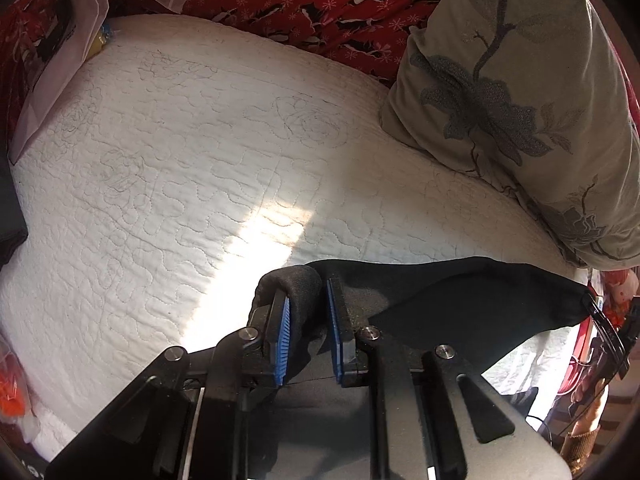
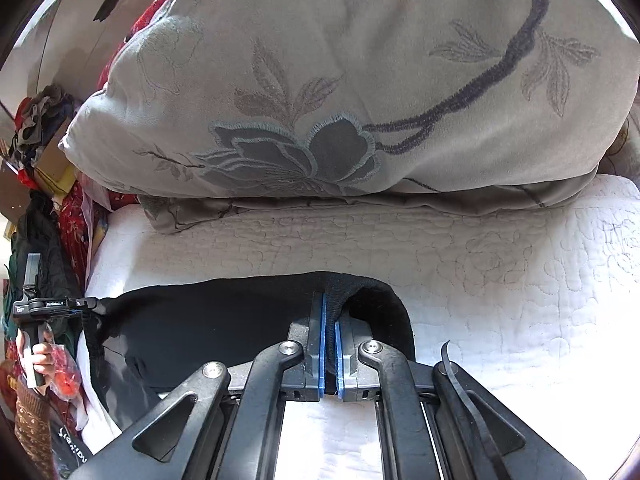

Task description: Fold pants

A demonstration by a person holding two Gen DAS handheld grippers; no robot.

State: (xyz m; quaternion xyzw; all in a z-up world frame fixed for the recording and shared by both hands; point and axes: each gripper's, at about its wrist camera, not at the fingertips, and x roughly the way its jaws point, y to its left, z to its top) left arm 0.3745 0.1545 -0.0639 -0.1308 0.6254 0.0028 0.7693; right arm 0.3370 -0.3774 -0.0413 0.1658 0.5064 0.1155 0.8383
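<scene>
1. Left tool (image 1: 306,312): its 2 blue pads are clenched on a rolled edge of the black pants (image 1: 460,300), with a thick wad of cloth between them, so the jaws stand slightly apart.
2. Right tool (image 2: 330,336): pressed nearly flat together on a thin ribbed edge of the same pants (image 2: 208,332), likely the waistband or a hem; I cannot tell which.
3. Where the pants are: hanging as a taut black band between the 2 tools, just above the white quilted bed (image 1: 180,168). From the left wrist view the cloth runs off toward 3 o'clock, ending at the right tool (image 1: 600,312). From the right wrist view it runs toward 9 o'clock, to the left tool (image 2: 86,304), held by the person's hand (image 2: 38,360).
4. Key relation: the held edge's long axis lies along the line joining the tools, and each tool has 1 end, so neither is nearer.
5. Surroundings: a grey embroidered pillow (image 2: 340,80) stands at 12 o'clock of the right tool, well beyond the pants; red patterned fabric (image 1: 320,4) lines the far side of the bed.
6. Judgement: the next move probably lowers this edge flat onto the quilt, short of the pillow.
</scene>
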